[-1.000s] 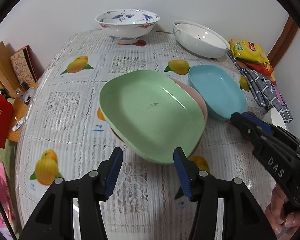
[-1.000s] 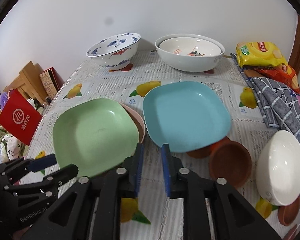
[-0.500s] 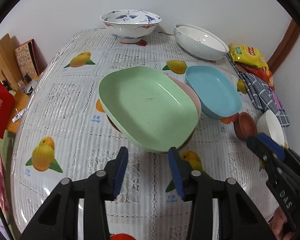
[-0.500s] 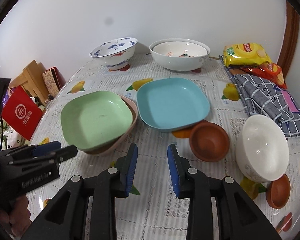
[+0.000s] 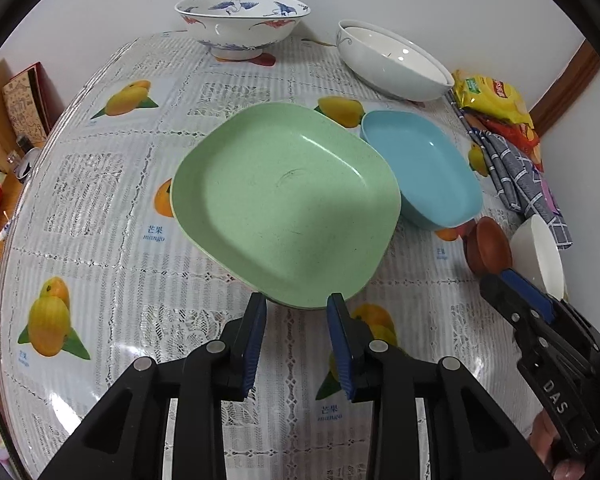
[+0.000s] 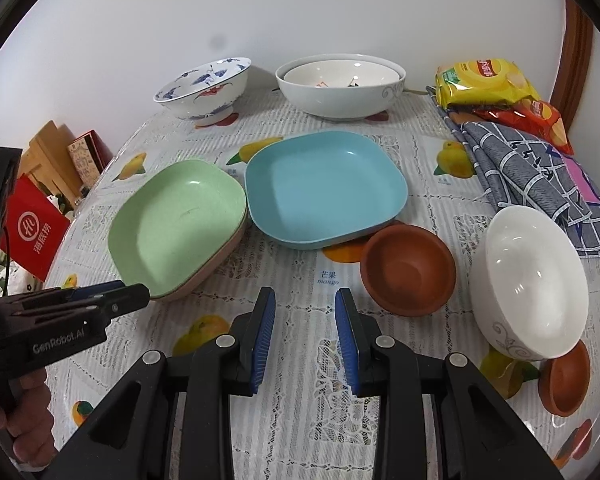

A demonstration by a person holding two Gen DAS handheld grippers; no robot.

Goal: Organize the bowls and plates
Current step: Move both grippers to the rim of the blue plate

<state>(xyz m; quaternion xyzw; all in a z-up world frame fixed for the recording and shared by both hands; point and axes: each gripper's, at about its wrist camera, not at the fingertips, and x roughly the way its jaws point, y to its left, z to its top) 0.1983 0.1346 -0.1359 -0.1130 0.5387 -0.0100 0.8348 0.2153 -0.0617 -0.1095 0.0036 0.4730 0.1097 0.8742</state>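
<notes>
The green plate [image 5: 284, 204] fills the middle of the left wrist view, nested on a pink plate [image 6: 220, 258] whose edge shows in the right view. It looks like light, stiff plastic with a smooth, likely slippery rim; the near rim is the place to pinch. The left gripper [image 5: 296, 304] sits at that rim, jaws closing, though whether the rim lies between them is hard to tell. The blue plate [image 6: 324, 188] lies just right. The right gripper [image 6: 305, 300], low centre, stands parted and empty.
</notes>
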